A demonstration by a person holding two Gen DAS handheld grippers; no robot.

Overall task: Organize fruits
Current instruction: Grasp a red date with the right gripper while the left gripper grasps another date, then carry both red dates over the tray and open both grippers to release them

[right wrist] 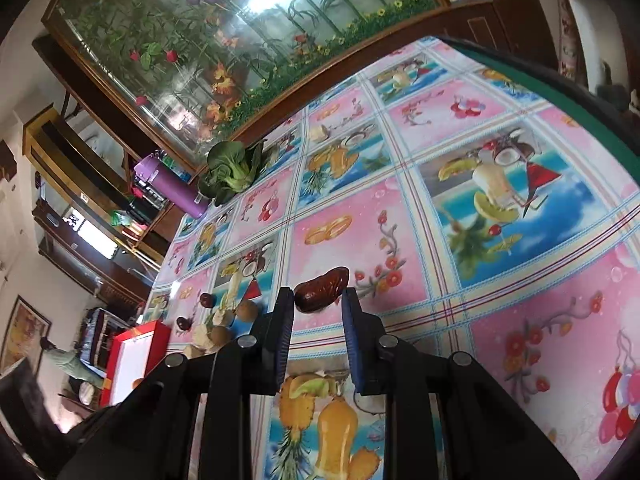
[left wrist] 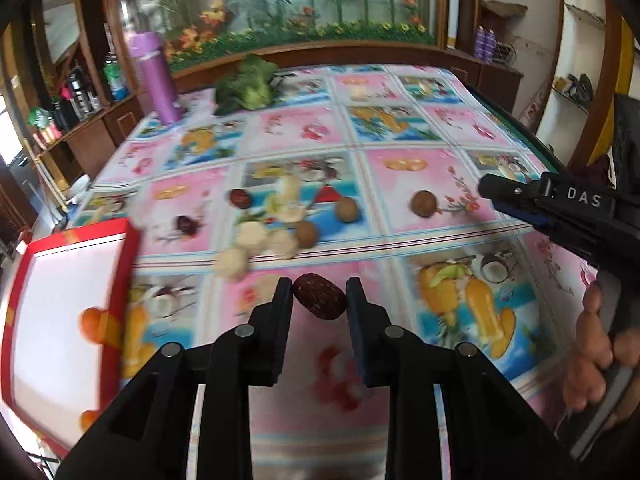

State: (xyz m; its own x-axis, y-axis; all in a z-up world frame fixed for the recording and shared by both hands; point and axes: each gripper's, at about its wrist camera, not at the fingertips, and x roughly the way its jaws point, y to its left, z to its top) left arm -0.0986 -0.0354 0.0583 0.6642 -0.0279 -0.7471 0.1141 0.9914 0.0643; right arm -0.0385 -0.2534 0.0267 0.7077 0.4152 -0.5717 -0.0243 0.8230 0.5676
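A dark red wrinkled date [left wrist: 320, 296] sits between the fingertips of my left gripper [left wrist: 319, 286], low over the fruit-print tablecloth [left wrist: 400, 168], and the gripper is shut on it. My right gripper [right wrist: 318, 294] is shut on a second dark red date [right wrist: 322, 289], tilted above the cloth. In the left wrist view the right gripper [left wrist: 486, 186] reaches in from the right, and its date is hidden there. Loose on the cloth lie brown longans [left wrist: 346, 209], two more dates [left wrist: 240, 199] and pale peeled pieces [left wrist: 252, 236]. A red-rimmed white tray [left wrist: 128, 248] stands at the left.
A purple bottle [left wrist: 154, 76] and a leafy green vegetable [left wrist: 246, 84] stand at the table's far edge. A hand [left wrist: 592, 356] holds the right gripper's handle. Wooden shelves and a flower-painted panel lie beyond the table. Orange shapes [left wrist: 90, 322] show on the tray.
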